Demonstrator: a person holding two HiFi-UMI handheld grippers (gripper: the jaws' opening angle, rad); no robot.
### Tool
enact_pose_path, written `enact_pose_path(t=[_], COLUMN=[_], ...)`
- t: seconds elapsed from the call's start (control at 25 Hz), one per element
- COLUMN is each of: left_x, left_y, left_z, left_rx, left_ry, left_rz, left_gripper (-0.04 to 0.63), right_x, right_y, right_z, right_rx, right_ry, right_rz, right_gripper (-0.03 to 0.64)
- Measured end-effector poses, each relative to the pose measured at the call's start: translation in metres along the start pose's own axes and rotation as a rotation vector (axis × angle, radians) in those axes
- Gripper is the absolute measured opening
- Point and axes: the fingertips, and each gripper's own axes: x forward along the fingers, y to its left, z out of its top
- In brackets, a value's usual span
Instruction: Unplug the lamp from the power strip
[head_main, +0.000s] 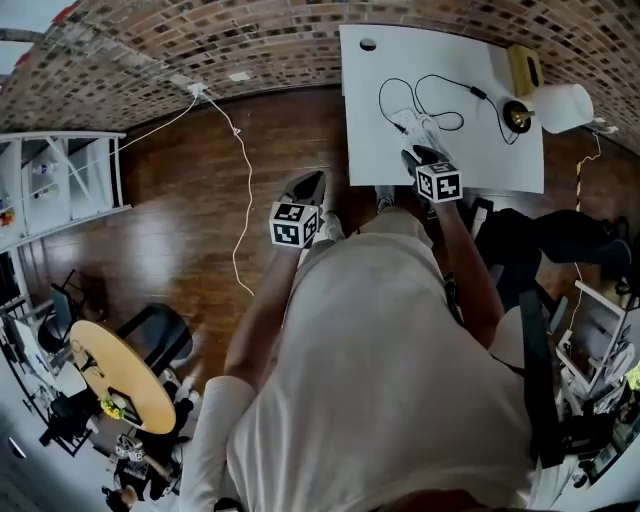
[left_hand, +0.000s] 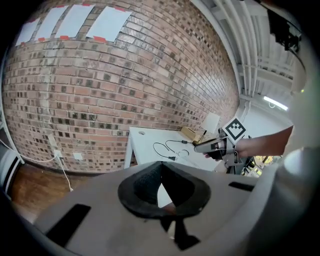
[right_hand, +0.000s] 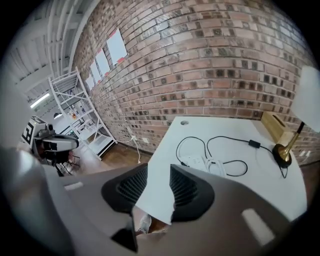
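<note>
On the white table lies a white power strip with its coiled white lead. A black cord loops from it to the brass-based lamp with a white shade at the table's right. My right gripper hovers over the table's near edge, just short of the strip, open with nothing between the jaws. My left gripper hangs left of the table over the floor, its tips together and empty.
A yellow wooden block sits by the lamp. A white cable runs across the wood floor from a wall outlet. White shelving stands left, with a round yellow table and dark chair behind me. Dark bags are on the right.
</note>
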Motion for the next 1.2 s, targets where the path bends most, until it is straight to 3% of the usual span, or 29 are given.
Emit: enact_pose_path(t=[0.12,0.28,0.44,0.76,1.2], left_x=[-0.024,-0.051,-0.063,-0.077,-0.098], left_y=[0.008,0.014,0.006,-0.017,-0.032], left_z=[-0.001,0.003,-0.001,-0.029,-0.052], left_rx=[0.064,0.088,0.081,0.061,0.038], left_ry=[-0.02,-0.067,-0.103,-0.097,-0.082], left_rz=[-0.003,-0.014,-0.038,-0.091,-0.083], left_gripper=[0.004,0.003,0.003,0.004,0.003], right_x=[-0.004,-0.005,-0.014,-0.043,-0.083], right_y=[0.025,0.053,0.074,0.094,0.094], right_z=[-0.002,-0.01,-0.021,-0.044,-0.078], right_rx=[-0.003,-0.021,-0.027,-0.034,0.015], right_ry=[-0.021,-0.038,-0.054,-0.074,-0.115], right_rz=[-0.011,-0.016,-0.009,-0.028,-0.039], right_gripper=[0.129,0.124,0.123,0.118,0.115])
